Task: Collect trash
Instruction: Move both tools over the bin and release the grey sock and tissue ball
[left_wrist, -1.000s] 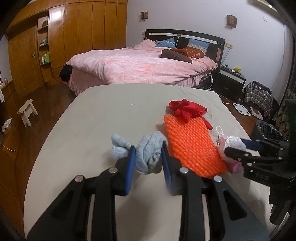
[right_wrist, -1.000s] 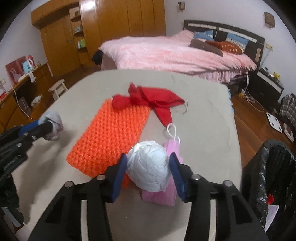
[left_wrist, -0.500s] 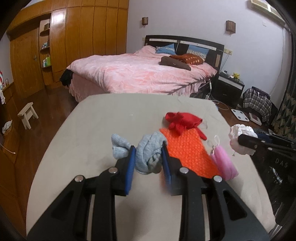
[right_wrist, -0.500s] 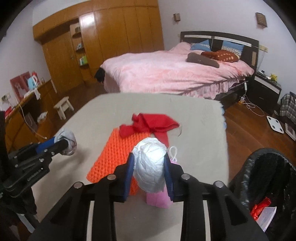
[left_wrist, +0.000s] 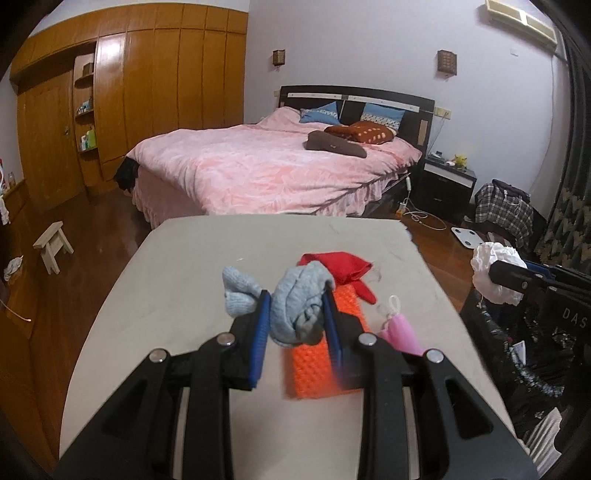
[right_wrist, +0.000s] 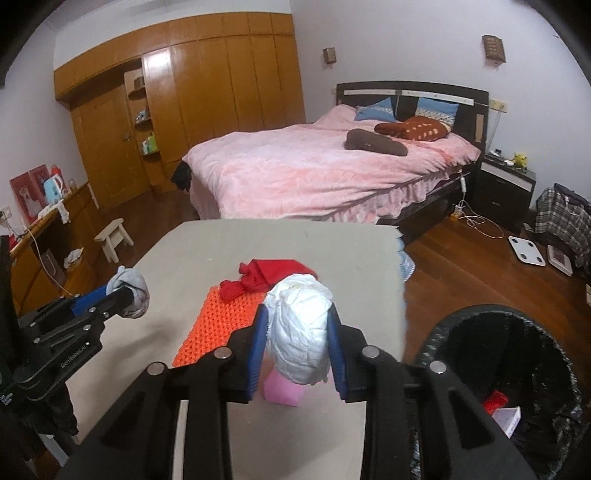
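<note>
My left gripper (left_wrist: 295, 314) is shut on a light blue-grey cloth wad (left_wrist: 299, 306), held above the beige table (left_wrist: 207, 258). It also shows in the right wrist view (right_wrist: 129, 291). My right gripper (right_wrist: 297, 332) is shut on a crumpled white wad (right_wrist: 299, 325), held above the table near its right edge; the wad shows in the left wrist view (left_wrist: 495, 273). A black-lined trash bin (right_wrist: 517, 373) with some trash inside stands on the floor just right of the table.
On the table lie an orange knitted mat (left_wrist: 321, 365), a red cloth (left_wrist: 340, 266) and a pink face mask (left_wrist: 400, 332). Beyond the table are a pink bed (left_wrist: 273, 173), a wooden wardrobe, a small stool (left_wrist: 53, 245) and a white scale (right_wrist: 526, 251).
Both grippers have lifted up from the table with their wads. The right gripper has moved right, toward the trash bin.
</note>
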